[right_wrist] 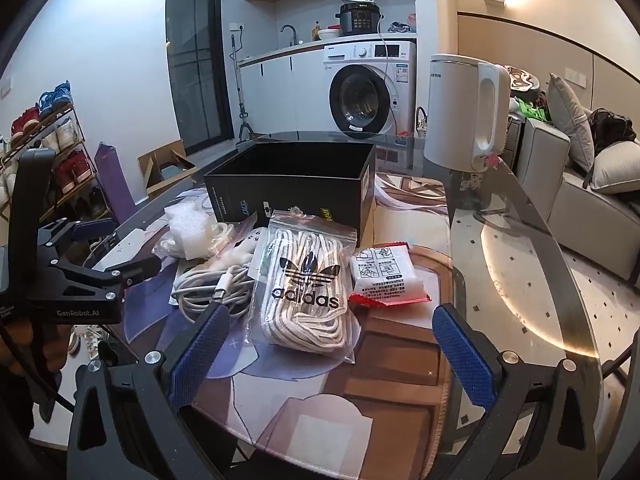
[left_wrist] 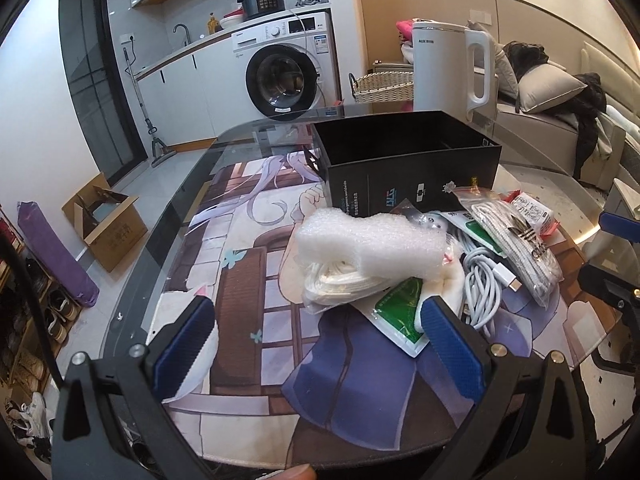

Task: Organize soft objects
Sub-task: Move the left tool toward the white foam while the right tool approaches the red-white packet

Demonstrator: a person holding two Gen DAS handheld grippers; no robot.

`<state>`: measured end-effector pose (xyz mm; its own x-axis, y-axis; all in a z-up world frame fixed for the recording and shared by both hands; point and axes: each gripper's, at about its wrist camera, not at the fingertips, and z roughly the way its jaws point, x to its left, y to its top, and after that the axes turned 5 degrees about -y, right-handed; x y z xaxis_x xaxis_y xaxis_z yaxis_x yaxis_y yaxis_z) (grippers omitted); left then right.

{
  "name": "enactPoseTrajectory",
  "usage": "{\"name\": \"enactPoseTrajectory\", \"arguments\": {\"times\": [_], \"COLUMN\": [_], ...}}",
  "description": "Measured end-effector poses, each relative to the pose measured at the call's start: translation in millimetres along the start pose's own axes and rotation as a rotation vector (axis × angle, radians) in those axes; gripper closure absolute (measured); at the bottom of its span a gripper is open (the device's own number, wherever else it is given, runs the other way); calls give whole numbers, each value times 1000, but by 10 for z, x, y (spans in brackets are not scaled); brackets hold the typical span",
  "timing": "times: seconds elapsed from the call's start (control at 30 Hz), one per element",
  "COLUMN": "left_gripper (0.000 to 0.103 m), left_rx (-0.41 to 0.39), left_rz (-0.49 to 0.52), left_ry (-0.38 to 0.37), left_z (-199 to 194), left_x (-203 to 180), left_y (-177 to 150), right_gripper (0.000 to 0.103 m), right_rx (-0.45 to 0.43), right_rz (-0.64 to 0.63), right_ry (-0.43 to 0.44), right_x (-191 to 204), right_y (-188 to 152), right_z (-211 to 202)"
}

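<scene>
On the desk (right_wrist: 520, 248) stand one black box (right_wrist: 292, 184) and one white kettle (right_wrist: 464, 112). Before the box lie one foam block (left_wrist: 372, 240), one bag of white laces (right_wrist: 304, 280) marked adidas, one coiled white cable (right_wrist: 212, 284), one red-edged packet (right_wrist: 384, 276) and one green packet (left_wrist: 396, 312). One mat (right_wrist: 360, 400) covers the desk.

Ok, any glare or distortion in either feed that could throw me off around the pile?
Right wrist view: a bright lamp streak glares on the bare glass table right of the adidas lace bag, which stays readable. Left wrist view: even light, the foam block sharp. Both views: fisheye bends the edges and the black box; corners vignetted.
</scene>
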<state>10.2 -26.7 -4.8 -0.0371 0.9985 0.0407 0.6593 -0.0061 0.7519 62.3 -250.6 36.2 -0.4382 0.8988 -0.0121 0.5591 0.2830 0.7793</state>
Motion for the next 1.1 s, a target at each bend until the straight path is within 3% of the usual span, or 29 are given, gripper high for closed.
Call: {"name": "enactPoseTrajectory", "arguments": {"times": [0.47, 0.67, 1.1], "left_gripper": [0, 0, 0], "left_rx": [-25, -33, -56], "left_rz": [15, 11, -1], "left_ry": [-56, -81, -108], "left_z": [6, 25, 47], "left_x": [-62, -72, -7], "left_y": [88, 138, 207], "right_gripper": [0, 0, 0], "right_rx": [-1, 41, 23], "right_rz": [10, 26, -6], "right_ry": [5, 26, 31], "right_x": [-42, -57, -54], "right_y": [38, 118, 169], "right_z": [45, 110, 181]}}
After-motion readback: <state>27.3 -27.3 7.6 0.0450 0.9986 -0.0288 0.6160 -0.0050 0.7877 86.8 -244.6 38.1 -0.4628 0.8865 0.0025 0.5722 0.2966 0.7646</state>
